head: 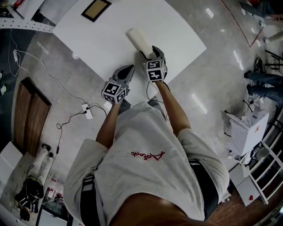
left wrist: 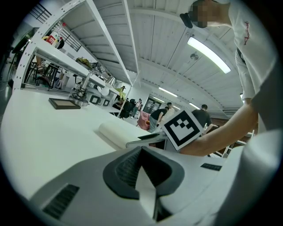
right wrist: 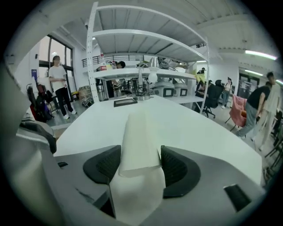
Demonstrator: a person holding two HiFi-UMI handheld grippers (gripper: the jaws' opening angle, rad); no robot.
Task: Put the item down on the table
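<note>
A cream, flattened roll-shaped item (head: 140, 40) lies on the white table (head: 110, 35), pointing away from me. My right gripper (head: 151, 53) is at its near end, jaws spread wide on either side of it. In the right gripper view the item (right wrist: 139, 137) runs between the dark pads (right wrist: 177, 165) of the right gripper (right wrist: 139, 152) and rests on the tabletop; no squeeze shows. My left gripper (head: 129, 68) hovers at the table's near edge, left of the right one, its tips together. The left gripper (left wrist: 141, 152) holds nothing, and its view shows the item (left wrist: 116, 132) ahead.
A dark flat frame (head: 95, 9) lies at the table's far end, before white shelving (right wrist: 141, 57) with clutter. A power strip and cables (head: 87, 110) lie on the floor to the left. People and chairs (right wrist: 261, 110) are in the room behind.
</note>
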